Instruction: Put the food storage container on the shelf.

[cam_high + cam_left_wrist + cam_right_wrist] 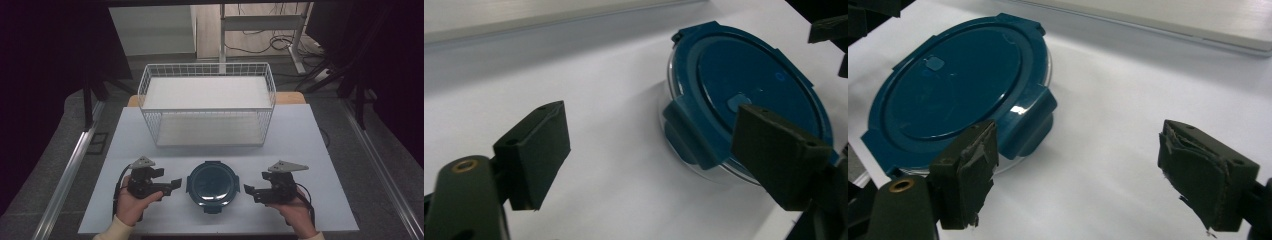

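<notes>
A round glass box with a blue lid sits on the white worktop close to the near edge, about halfway along it. The left gripper and the right gripper rest just beside it, one on each side, both spread wide and holding nothing. A white wire basket stands behind the box, toward the far edge.

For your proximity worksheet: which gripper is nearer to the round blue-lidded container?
Left, though only slightly. The left gripper sits just off the container's left edge; the right gripper sits a little farther off its right edge. Both are open, touching nothing.
</notes>
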Demonstrator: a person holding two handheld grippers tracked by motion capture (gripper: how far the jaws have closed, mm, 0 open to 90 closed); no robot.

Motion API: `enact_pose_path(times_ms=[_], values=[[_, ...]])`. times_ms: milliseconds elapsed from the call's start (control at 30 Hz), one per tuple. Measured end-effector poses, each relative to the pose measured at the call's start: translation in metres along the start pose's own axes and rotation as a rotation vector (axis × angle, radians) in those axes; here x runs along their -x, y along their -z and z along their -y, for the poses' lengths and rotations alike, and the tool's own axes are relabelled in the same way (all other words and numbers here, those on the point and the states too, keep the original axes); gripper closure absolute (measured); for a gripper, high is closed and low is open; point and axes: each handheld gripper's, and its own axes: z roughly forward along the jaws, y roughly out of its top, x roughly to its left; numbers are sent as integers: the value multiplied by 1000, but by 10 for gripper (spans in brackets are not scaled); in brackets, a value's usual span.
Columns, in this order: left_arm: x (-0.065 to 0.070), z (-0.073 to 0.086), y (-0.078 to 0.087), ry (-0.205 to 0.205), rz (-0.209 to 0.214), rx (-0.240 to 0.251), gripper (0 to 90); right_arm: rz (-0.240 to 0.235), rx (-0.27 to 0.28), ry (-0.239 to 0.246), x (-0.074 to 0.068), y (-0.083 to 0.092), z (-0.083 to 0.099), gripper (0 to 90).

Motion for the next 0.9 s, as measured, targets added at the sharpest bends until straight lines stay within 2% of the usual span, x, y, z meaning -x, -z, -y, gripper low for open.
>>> enact_pose_path(times_ms=[167,333,467,500,567,633,667,767,833,900], values=[[7,-2,-1,9,56,-8,147,-24,-6,-27,-5,-2,0,156],[10,-2,-5,26,83,-21,146,-42,-7,-39,-8,-3,-1,146],[10,-2,-10,40,109,-30,140,-69,-6,-75,-12,-7,-2,128],[10,-2,-13,65,127,-34,137,-81,-6,-93,-14,-10,-2,124],[10,-2,-15,79,136,-40,137,-85,-7,-102,-14,-11,-2,123],[11,-3,-19,99,147,-48,122,-108,-13,-144,-16,-15,-1,120],[11,-3,-19,99,147,-48,119,-108,-13,-144,-16,-15,-1,120],[10,-4,-25,141,187,-55,114,-121,-25,-165,-19,-23,0,118],[9,-4,-28,146,190,-61,113,-124,-27,-168,-19,-24,0,117],[9,-4,-31,160,204,-68,111,-134,-34,-200,-21,-30,-1,115]])
